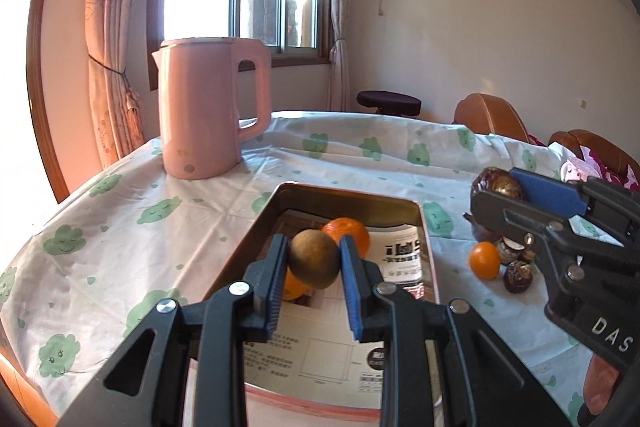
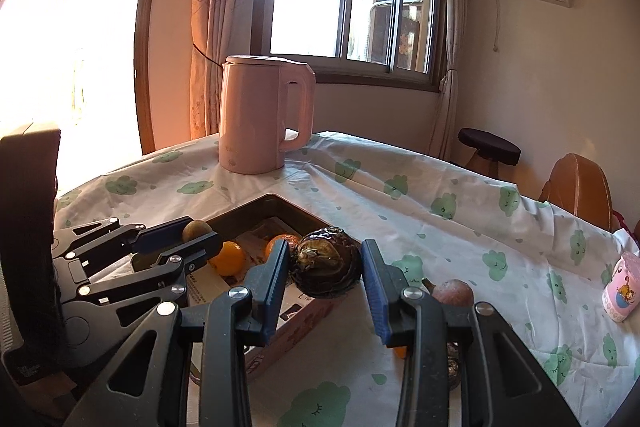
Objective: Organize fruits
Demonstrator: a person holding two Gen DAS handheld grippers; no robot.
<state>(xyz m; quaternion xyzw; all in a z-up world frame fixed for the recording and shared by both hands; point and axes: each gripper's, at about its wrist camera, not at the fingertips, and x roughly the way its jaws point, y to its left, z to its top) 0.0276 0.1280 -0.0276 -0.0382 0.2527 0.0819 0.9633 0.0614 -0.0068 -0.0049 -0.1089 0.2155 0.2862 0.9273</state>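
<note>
My left gripper (image 1: pixel 314 259) is shut on a brown kiwi (image 1: pixel 314 259) and holds it over the metal tray (image 1: pixel 424 227). In the tray lie an orange (image 1: pixel 352 233) and a second orange (image 1: pixel 294 287), partly hidden behind my left finger. My right gripper (image 2: pixel 325 261) is shut on a dark wrinkled fruit (image 2: pixel 326 261), held above the tray's right edge; it shows in the left wrist view (image 1: pixel 498 185) too. On the cloth to the right of the tray lie a small orange (image 1: pixel 485 259) and several dark fruits (image 1: pixel 518 277).
A pink kettle (image 1: pixel 204 107) stands on the table behind the tray. A small pink cup (image 2: pixel 622 287) stands at the table's right side. Chairs (image 1: pixel 492 117) and a stool (image 1: pixel 388 102) stand past the far edge. Printed papers (image 1: pixel 400 251) line the tray.
</note>
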